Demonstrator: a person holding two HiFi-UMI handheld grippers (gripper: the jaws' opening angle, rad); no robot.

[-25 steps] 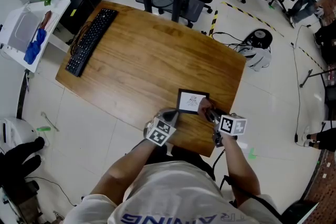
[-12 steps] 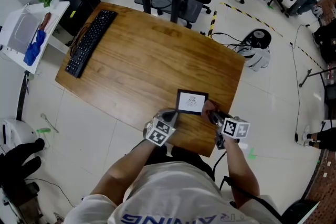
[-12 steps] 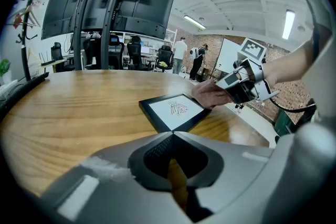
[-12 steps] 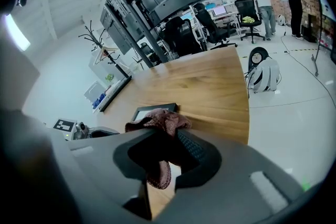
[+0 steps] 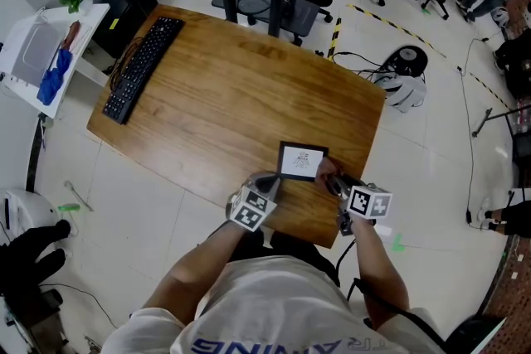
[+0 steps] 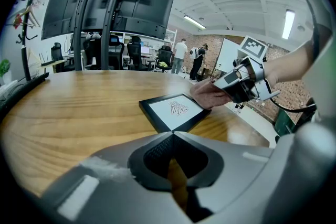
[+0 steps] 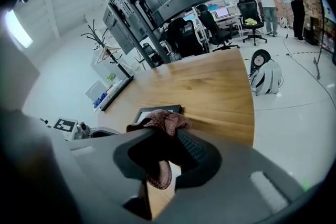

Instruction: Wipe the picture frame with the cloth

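Note:
A small black picture frame point(image 5: 302, 161) with a white print lies flat near the front edge of the wooden table point(image 5: 224, 104). My right gripper point(image 5: 329, 176) is shut on a reddish-brown cloth point(image 5: 323, 169) that rests against the frame's right edge. In the right gripper view the cloth point(image 7: 160, 122) bulges from between the jaws of the right gripper point(image 7: 165, 131) and hides part of the frame point(image 7: 156, 110). My left gripper point(image 5: 267, 181) sits just left of the frame, shut with nothing in it. The left gripper view shows the left gripper point(image 6: 172, 135), the frame point(image 6: 176, 110) and the cloth point(image 6: 207, 96).
A black keyboard point(image 5: 145, 66) lies along the table's far left edge. The table's right edge is close to the right gripper. A white side stand point(image 5: 46, 54) with blue items is at the left. Chairs and cables are on the floor beyond the table.
The right gripper and its cloth have slid a little rightwards, from over the frame's right part to its right edge. The left gripper and the frame have stayed put.

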